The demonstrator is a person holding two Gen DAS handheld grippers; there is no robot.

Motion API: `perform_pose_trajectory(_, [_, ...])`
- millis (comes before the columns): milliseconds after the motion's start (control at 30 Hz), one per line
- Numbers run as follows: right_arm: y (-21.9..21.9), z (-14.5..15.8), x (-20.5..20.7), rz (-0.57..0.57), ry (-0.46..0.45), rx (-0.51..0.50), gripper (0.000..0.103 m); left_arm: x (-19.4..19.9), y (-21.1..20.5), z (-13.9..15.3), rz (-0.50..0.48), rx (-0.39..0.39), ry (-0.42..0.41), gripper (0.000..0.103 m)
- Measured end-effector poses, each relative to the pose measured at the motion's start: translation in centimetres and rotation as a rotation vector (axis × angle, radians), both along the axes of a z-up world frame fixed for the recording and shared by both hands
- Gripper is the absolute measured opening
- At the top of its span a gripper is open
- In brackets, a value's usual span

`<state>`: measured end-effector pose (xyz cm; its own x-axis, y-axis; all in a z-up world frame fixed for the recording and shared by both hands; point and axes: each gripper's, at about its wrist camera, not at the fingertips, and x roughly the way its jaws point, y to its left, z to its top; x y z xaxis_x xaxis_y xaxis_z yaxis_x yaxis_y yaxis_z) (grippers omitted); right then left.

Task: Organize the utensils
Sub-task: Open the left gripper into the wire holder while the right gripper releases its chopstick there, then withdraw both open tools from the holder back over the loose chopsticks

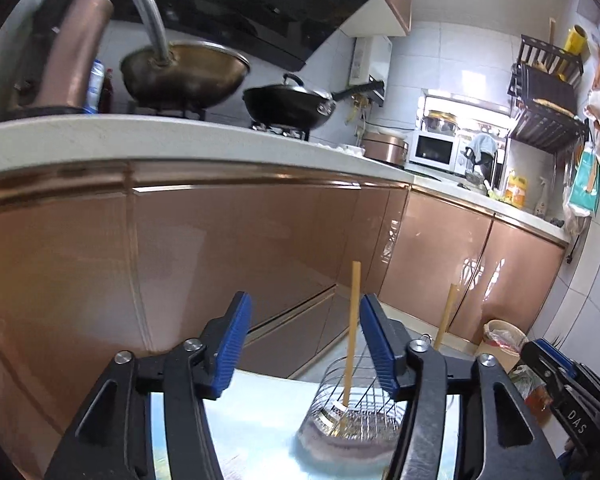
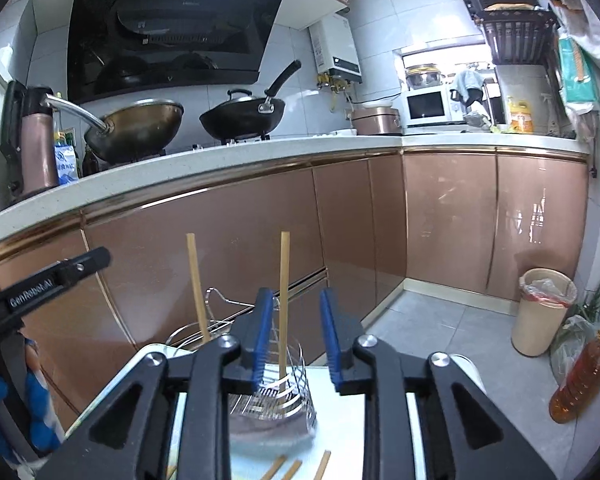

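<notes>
A wire utensil holder (image 1: 354, 408) stands on a small glossy table (image 1: 260, 412), also in the right wrist view (image 2: 278, 398). A wooden chopstick (image 1: 352, 332) stands upright in it, and a second chopstick (image 1: 446, 316) leans behind my right finger. In the right wrist view one chopstick (image 2: 284, 304) stands between my fingers and another (image 2: 198, 288) stands to the left. Three loose chopsticks (image 2: 292, 468) lie on the table near the bottom edge. My left gripper (image 1: 304, 344) is open and empty above the holder. My right gripper (image 2: 294, 340) is open and empty above the holder.
Copper cabinet doors (image 2: 260, 232) stand just beyond the table under a white counter (image 2: 220, 156) with two woks (image 2: 240, 116). A beige bin (image 2: 542, 312) and an oil bottle (image 2: 584, 376) stand on the floor at right. The left gripper's arm (image 2: 40, 284) shows at left.
</notes>
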<state>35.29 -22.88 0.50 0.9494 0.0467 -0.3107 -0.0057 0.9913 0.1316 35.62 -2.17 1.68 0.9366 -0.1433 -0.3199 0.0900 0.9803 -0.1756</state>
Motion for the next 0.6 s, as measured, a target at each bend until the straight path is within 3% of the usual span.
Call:
perform_pose_trajectory(200, [0.4, 2.3, -5.4, -0.017, 0.013, -0.004, 0.024, -5.6, 2.9, 2.8, 0.028, 0.042, -0.005, 0.068])
perform_pose_trajectory(333, [1.0, 3.3, -9.7, -0.026, 0.016, -0.006, 0.037, -9.8, 5.2, 3.7, 0.028, 0.026, 0.008, 0.074])
perform_pose_trajectory(600, [3.0, 2.5, -17.5, -0.013, 0.054, -0.005, 0.050, -17.2, 7.7, 2.5, 0.024, 0.004, 0.026, 0.075])
